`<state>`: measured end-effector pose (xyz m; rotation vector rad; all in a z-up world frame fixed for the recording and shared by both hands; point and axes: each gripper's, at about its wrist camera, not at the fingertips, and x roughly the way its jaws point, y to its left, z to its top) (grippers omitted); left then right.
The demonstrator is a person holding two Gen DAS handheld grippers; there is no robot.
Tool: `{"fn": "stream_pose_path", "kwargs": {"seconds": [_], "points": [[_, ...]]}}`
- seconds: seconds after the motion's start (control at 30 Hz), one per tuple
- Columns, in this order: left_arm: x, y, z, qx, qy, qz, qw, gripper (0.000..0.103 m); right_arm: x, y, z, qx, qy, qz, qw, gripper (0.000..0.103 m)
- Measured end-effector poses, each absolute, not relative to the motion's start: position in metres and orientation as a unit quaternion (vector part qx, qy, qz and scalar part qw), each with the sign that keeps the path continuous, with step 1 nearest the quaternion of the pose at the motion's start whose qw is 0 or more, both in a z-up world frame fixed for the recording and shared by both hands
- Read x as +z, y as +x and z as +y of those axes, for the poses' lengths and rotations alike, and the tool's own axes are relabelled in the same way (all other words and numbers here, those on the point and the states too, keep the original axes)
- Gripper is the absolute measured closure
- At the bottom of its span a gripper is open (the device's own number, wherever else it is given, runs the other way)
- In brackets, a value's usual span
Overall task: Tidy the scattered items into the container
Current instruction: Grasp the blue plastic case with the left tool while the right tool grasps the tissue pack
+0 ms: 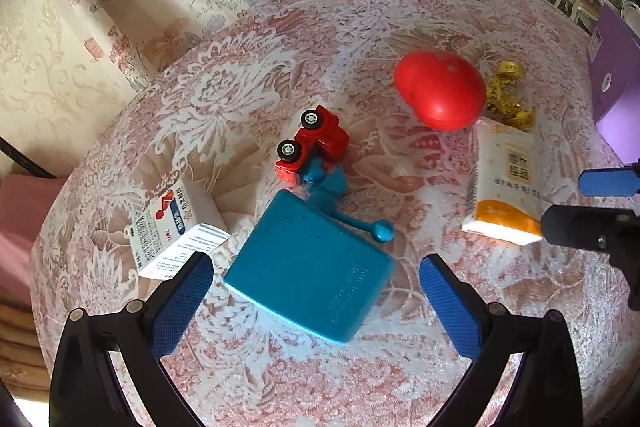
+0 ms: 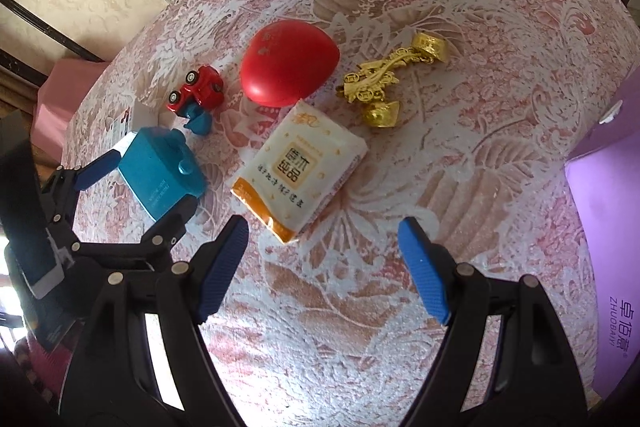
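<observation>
My left gripper (image 1: 316, 291) hangs with fingers wide astride the blue sharpener (image 1: 308, 275) near the desk's left edge: rigid, smooth, hefty, so I'd pinch its flat sides. My right gripper (image 2: 322, 267) gapes empty.

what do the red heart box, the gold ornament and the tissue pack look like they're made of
Red heart box: probably hard plastic; smooth, glossy highlights.
Gold ornament: shiny gold finish, metal or plated plastic; cannot tell which.
Tissue pack: thin printed plastic film, slightly crinkled, soft-looking.
</observation>
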<state>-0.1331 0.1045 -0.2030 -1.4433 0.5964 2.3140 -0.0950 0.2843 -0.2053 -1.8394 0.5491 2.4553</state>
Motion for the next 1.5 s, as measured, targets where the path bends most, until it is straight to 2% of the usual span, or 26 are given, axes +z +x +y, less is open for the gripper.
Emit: {"fn": "stream_pose_path", "kwargs": {"seconds": [0.33,0.5,0.7,0.9,1.03,1.27,1.5], "points": [[-0.231,-0.148,0.098,0.8,-0.538,0.203,0.175,0.0,-0.213,-0.106,0.273,0.786,-0.593,0.174,0.018,0.024],[-0.236,-0.158,0.083,0.795,-0.56,0.149,0.181,0.0,-0.217,-0.118,0.264,0.784,-0.594,0.177,0.032,0.024],[-0.232,-0.162,0.084,0.795,-0.557,0.144,0.193,0.0,-0.225,-0.129,0.259,0.771,-0.598,0.207,0.071,0.021],[-0.226,-0.167,0.083,0.795,-0.554,0.133,0.209,0.0,-0.227,-0.136,0.248,0.777,-0.601,0.165,0.089,0.02],[-0.227,-0.167,0.083,0.795,-0.554,0.125,0.214,0.007,-0.228,-0.133,0.249,0.782,-0.6,0.143,0.086,0.02],[-0.229,-0.159,0.081,0.798,-0.549,0.106,0.225,0.007,-0.228,-0.128,0.252,0.795,-0.59,0.121,0.069,0.03],[-0.229,-0.158,0.066,0.796,-0.554,0.077,0.232,0.007,-0.225,-0.119,0.261,0.799,-0.584,0.129,0.061,0.033]]}}
